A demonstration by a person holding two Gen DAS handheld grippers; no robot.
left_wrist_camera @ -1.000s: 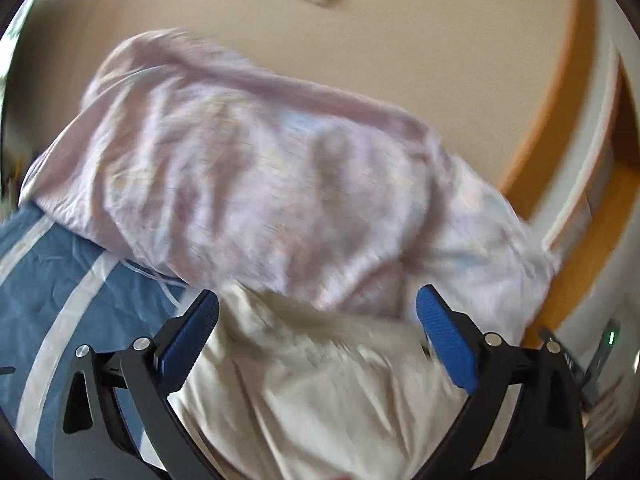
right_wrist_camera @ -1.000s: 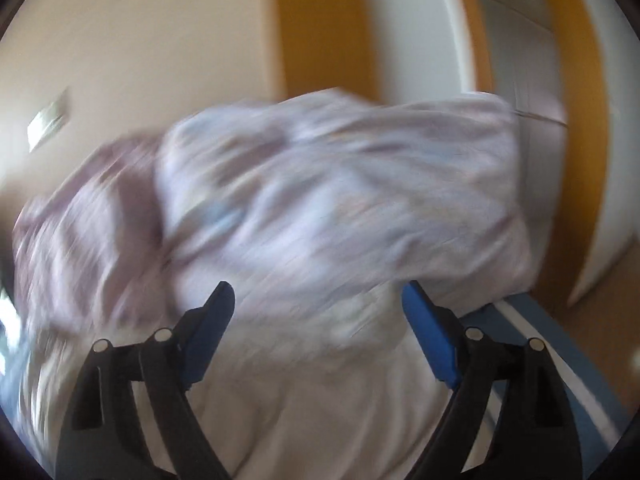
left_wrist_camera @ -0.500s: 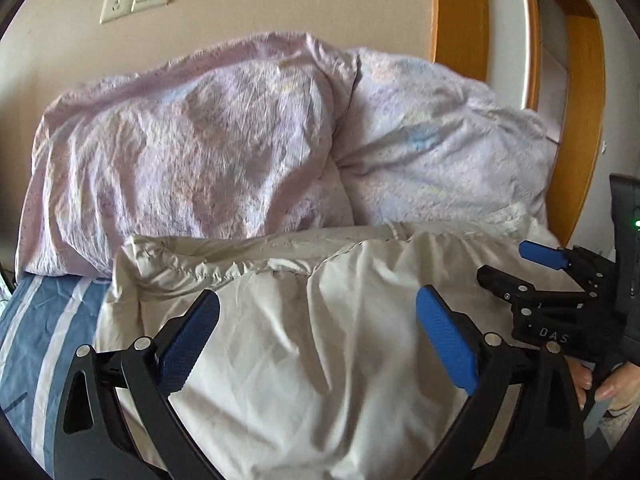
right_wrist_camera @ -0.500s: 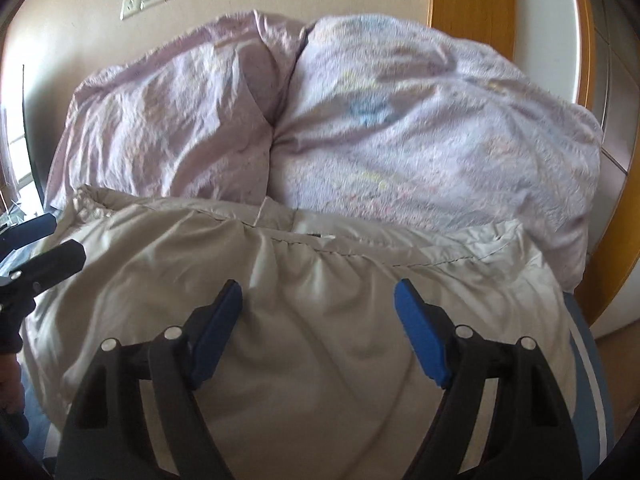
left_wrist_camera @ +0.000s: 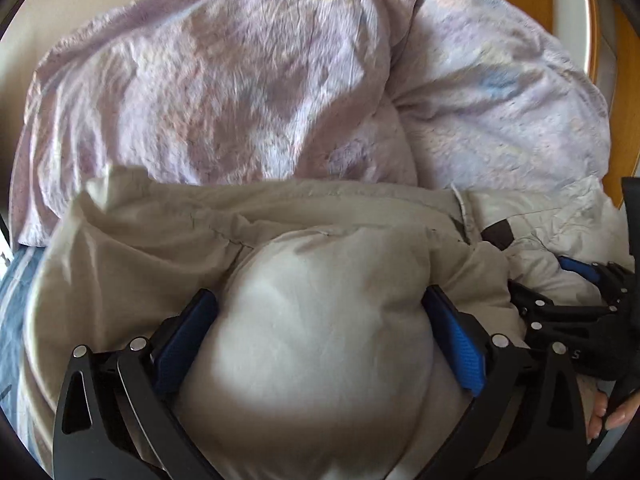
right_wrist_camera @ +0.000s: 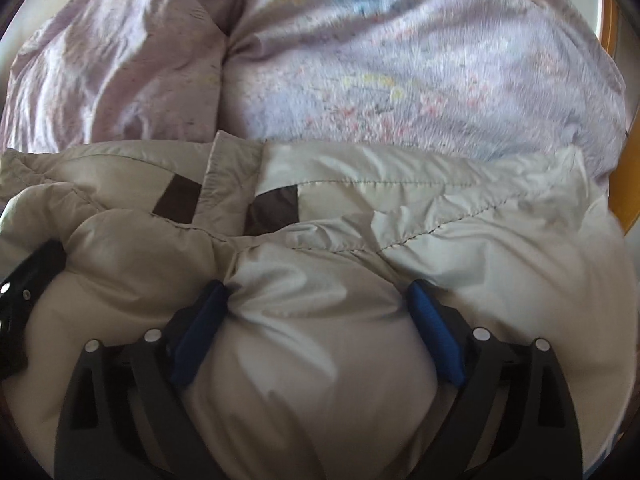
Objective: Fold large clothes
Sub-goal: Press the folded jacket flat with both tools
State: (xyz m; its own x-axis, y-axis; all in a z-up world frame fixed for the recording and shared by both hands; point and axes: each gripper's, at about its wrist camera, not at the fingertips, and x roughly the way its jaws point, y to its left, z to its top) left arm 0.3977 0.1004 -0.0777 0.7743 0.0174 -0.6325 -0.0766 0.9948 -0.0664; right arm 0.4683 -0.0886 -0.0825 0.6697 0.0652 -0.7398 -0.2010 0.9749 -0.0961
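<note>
On the bed, against the two pillows (left_wrist_camera: 248, 92), lies the beige padded jacket (left_wrist_camera: 160, 240), and I have pushed both grippers down into it. Half a second ago my fingers hung spread above smooth cloth with nothing between them; now a thick bulge of padding fills the gap of my left gripper (left_wrist_camera: 320, 336), and another fills my right gripper (right_wrist_camera: 320, 316). Both pairs of fingers are wide apart, pressing into the puffy fabric at each side rather than pinching it. I judge this as the start of a grab for the next fold, not a hold yet.

The jacket's far hem touches the pillows, so there is little room to fold away from me. The striped blue sheet (left_wrist_camera: 16, 304) shows bare at my left. On my right, the wooden frame (right_wrist_camera: 624, 184) stands close behind the jacket. My two grippers sit near each other, so I should keep them from bumping.
</note>
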